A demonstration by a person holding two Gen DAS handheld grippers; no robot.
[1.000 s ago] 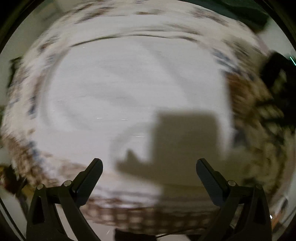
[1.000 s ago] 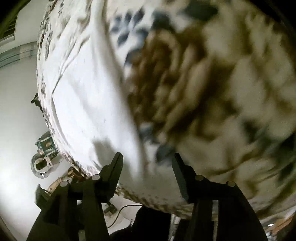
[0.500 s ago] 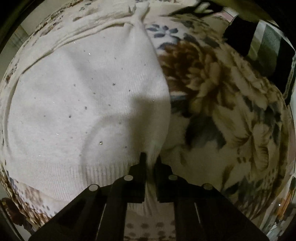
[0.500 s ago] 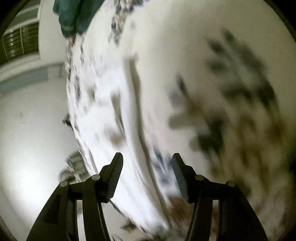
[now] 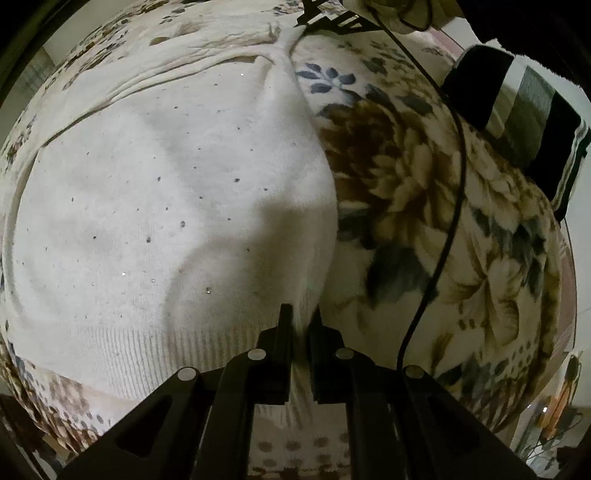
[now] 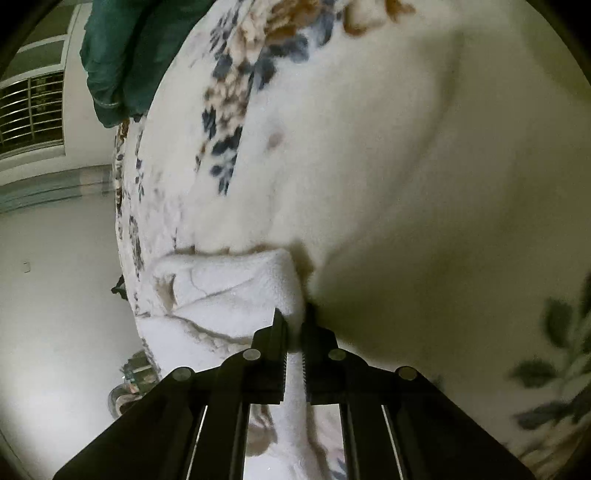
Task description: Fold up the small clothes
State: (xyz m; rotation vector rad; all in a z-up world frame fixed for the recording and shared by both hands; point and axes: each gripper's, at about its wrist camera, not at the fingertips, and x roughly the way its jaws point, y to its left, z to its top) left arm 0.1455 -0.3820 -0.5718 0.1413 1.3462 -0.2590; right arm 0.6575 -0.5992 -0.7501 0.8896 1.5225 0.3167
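Note:
A white knit sweater (image 5: 159, 206) with small sparkles lies flat on a floral blanket (image 5: 424, 206). My left gripper (image 5: 301, 314) is shut on the sweater's ribbed hem at its near right corner. In the right wrist view, my right gripper (image 6: 293, 319) is shut on a bunched fold of the white sweater (image 6: 229, 291), at the blanket's left edge. The other gripper shows in the left wrist view as a dark shape at the far end of the sweater (image 5: 332, 20).
A black, grey and white striped folded garment (image 5: 524, 118) lies at the right on the blanket. A black cable (image 5: 450, 206) runs across the blanket. A dark green cloth (image 6: 125, 55) lies at the blanket's far edge. A white wall (image 6: 55, 277) and a barred window (image 6: 29, 110) are on the left.
Both grippers went from open to shut on the sweater: the left closed on the hem corner half a second ago, the right has just closed on the bunched fold.

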